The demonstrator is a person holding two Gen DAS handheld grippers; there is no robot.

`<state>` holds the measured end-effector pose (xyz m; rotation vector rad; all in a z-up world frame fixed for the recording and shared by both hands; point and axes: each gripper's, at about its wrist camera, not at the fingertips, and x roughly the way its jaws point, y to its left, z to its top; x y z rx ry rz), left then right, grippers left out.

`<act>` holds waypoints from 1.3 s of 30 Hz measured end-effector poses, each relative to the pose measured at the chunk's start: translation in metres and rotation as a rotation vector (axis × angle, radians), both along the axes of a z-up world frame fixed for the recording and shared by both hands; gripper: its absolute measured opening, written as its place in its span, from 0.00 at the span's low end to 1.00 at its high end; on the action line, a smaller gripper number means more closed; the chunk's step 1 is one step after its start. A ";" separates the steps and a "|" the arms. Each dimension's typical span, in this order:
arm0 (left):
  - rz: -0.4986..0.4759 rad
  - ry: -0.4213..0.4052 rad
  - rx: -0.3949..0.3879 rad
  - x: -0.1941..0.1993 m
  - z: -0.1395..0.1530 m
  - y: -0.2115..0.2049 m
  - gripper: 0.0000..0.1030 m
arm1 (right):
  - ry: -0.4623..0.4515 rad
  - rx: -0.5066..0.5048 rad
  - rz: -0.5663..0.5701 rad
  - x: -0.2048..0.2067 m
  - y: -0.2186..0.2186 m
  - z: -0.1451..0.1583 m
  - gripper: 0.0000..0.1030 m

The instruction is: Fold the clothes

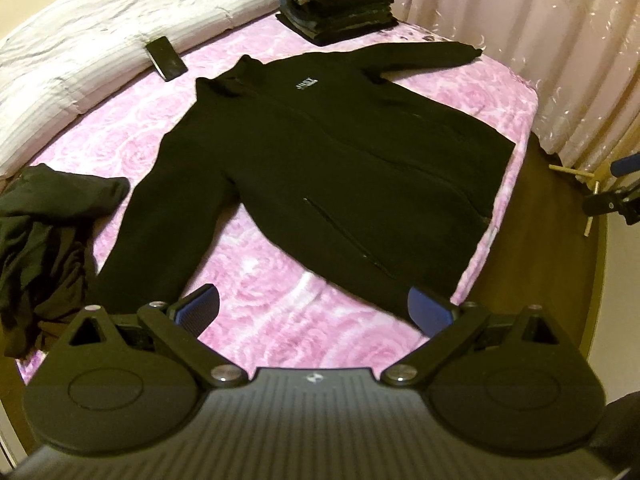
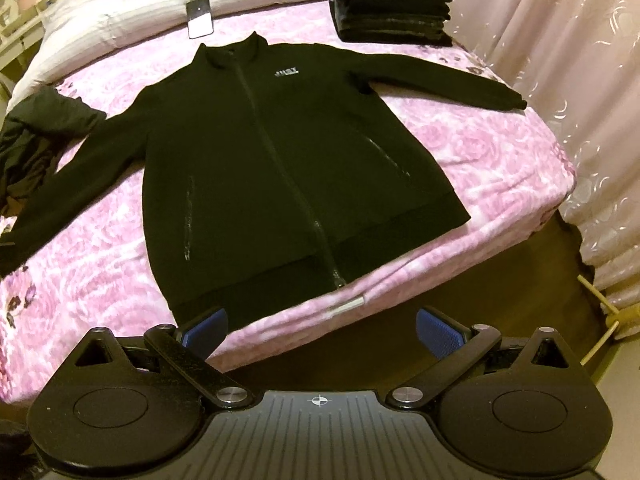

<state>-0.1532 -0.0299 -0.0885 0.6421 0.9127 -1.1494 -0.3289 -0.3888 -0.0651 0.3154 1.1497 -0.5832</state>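
- I have a black jacket (image 2: pixel 280 160) spread flat, front up and zipped, in the middle of the pink bedspread (image 2: pixel 500 168); no fold in it yet as far as I can see.
- Beyond the jacket's collar stands a stack of folded clothes (image 2: pixel 394 4), so I judge part of the job is done.
- Just beside the jacket's sleeve on my left lies a crumpled dark heap (image 1: pixel 44 240), which looks like it is waiting its turn.
- A phone (image 2: pixel 200 18) lies beyond the collar, apart from the jacket.
- The jacket's long axis runs from the hem, at the near bed edge, away to the collar; both sleeves reach outward from the shoulders, angling toward the bed's sides.
- My left gripper (image 1: pixel 314 312) hangs above the bedspread near the hem, fingers spread wide, holding nothing.
- My right gripper (image 2: pixel 322 332) hovers off the near bed edge by the hem, likewise gaping and empty.
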 end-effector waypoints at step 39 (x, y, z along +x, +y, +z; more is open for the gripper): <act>0.132 0.060 -0.016 -0.052 0.008 -0.111 0.98 | 0.085 -0.067 0.407 0.041 -0.103 0.009 1.00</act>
